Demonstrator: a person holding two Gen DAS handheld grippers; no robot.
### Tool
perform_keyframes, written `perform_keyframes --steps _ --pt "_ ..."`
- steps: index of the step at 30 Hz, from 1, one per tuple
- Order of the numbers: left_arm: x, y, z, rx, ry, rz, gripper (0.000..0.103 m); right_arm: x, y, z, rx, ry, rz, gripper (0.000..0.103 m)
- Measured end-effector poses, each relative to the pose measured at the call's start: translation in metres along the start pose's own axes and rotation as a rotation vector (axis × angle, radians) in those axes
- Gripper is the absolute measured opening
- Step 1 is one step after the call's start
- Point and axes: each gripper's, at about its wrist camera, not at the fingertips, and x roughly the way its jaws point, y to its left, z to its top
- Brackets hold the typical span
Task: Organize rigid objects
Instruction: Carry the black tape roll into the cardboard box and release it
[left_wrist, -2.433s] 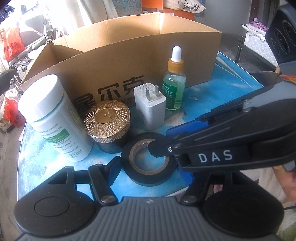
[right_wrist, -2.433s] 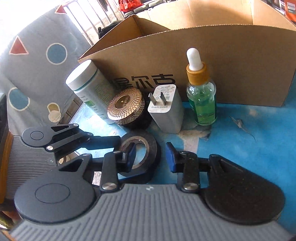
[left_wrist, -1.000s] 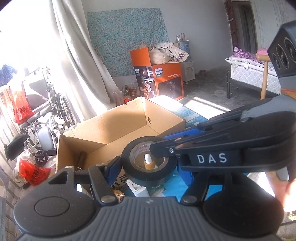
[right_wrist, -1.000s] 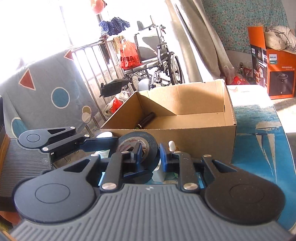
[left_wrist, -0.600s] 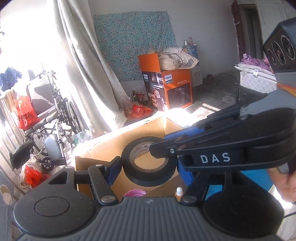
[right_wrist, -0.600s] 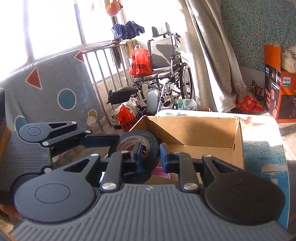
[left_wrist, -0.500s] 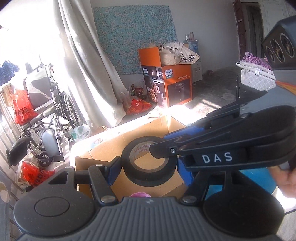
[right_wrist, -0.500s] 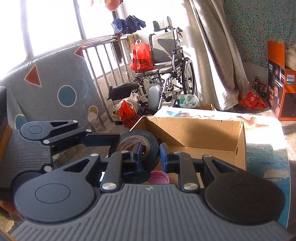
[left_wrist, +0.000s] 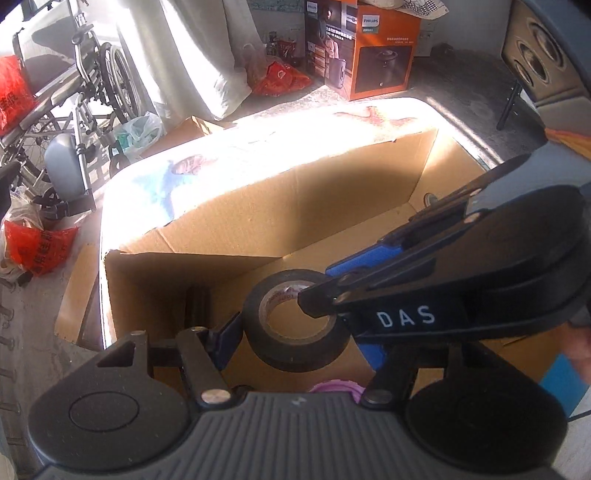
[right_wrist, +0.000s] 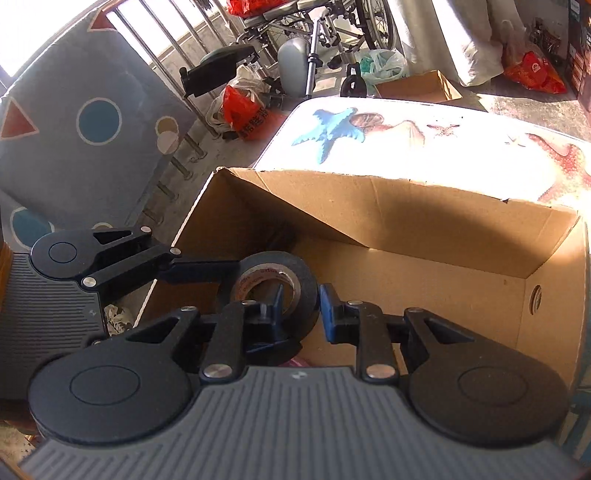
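Observation:
A black tape roll hangs over the open cardboard box. My left gripper is shut across its outer sides. My right gripper is shut on the roll's wall, one finger inside the hole, one outside. The right gripper's arm crosses the left wrist view at the right. A dark cylinder lies in the box's left corner. A pink lid shows just below the roll.
The box sits on a table with a starfish print. Beyond the table stand a wheelchair, red bags, an orange carton and a small cardboard box.
Both grippers have carried the tape roll up from the table and forward over the box, then tilted down, so the views now look into the box.

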Motion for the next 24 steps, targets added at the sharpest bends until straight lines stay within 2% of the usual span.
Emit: perform_keyframes --steps 7,14,17,24 --pt "0.042 0.011 0.007 0.026 0.103 0.051 0.067 0.063 -0.024 0.009 0.056 0.106 0.025 0.022" --pt "0.059 0.012 0.013 0.039 0.152 0.071 0.067 0.087 -0.032 0.013 0.064 0.137 0.038 0.023" --pt "0.064 0.014 0.016 0.028 0.169 0.07 0.067 0.091 -0.036 0.012 0.089 0.141 0.052 0.027" --pt "0.039 0.013 0.015 -0.007 0.11 0.059 0.069 0.071 -0.046 0.011 0.133 0.093 0.067 0.039"
